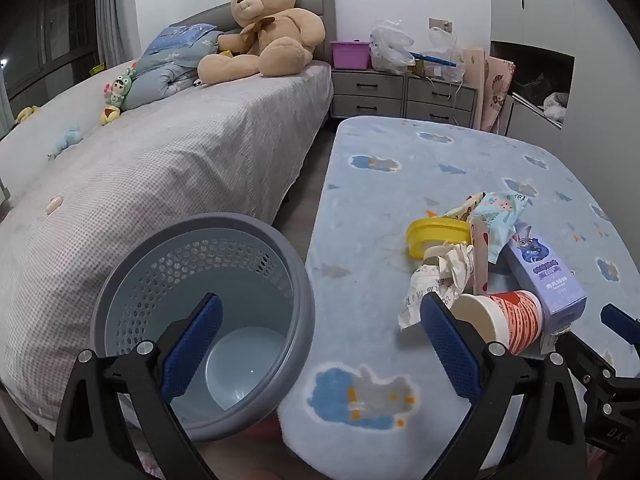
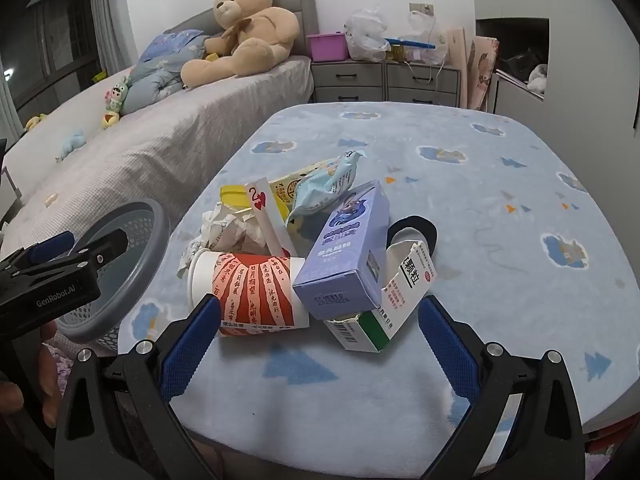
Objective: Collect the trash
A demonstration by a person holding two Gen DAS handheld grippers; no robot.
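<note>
I am holding both tongs wide apart and gripping nothing: the left tongs (image 1: 320, 340) are hanging over the grey perforated wastebasket (image 1: 256, 240), whose pale bottom is showing nothing inside, while the right tongs (image 2: 320, 340) are hovering before the trash heap on the blue-patterned surface (image 2: 480, 208). There a red paper cup (image 2: 256, 292) is lying on its side, touching a purple carton (image 2: 348, 256), an opened green-and-white medicine box (image 2: 384, 312), crumpled paper (image 2: 232, 228) and a yellow lid (image 2: 236, 196).
</note>
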